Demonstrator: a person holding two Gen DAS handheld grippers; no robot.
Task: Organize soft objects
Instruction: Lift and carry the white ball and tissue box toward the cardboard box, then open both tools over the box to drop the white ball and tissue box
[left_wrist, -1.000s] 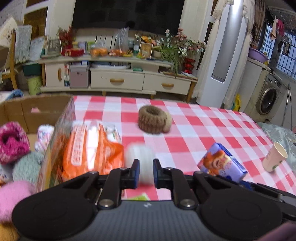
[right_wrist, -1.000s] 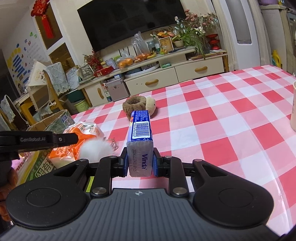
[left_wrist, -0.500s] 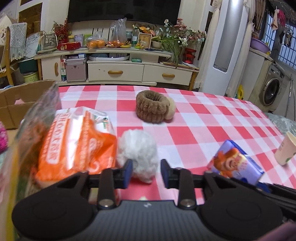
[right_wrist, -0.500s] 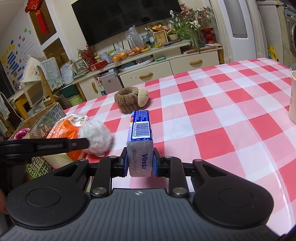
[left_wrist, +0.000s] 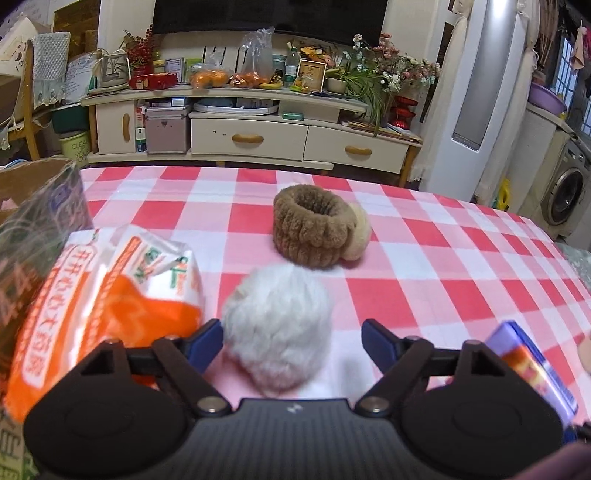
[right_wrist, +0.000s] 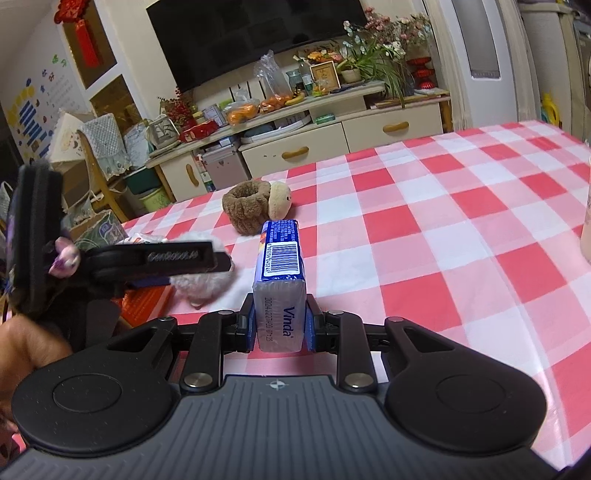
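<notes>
A white fluffy pom-pom (left_wrist: 277, 328) lies on the red-checked tablecloth between the wide-open fingers of my left gripper (left_wrist: 293, 341); it also shows in the right wrist view (right_wrist: 205, 284). An orange and white soft pack (left_wrist: 107, 295) lies just left of it. A brown plush ring with a cream head (left_wrist: 317, 230) sits farther back, also in the right wrist view (right_wrist: 256, 208). My right gripper (right_wrist: 280, 326) is shut on a blue Vinda tissue pack (right_wrist: 280, 273), which shows at the lower right of the left wrist view (left_wrist: 532, 369).
A cardboard box (left_wrist: 33, 177) stands at the table's left edge with a green printed bag (left_wrist: 33, 236) beside it. A paper cup (right_wrist: 587, 221) stands at the right. A TV cabinet (left_wrist: 251, 136) lies beyond the table's far edge.
My left gripper has opened wide and swung right from the box to the white pom-pom, which now lies between its fingers. The right gripper has held the tissue pack throughout.
</notes>
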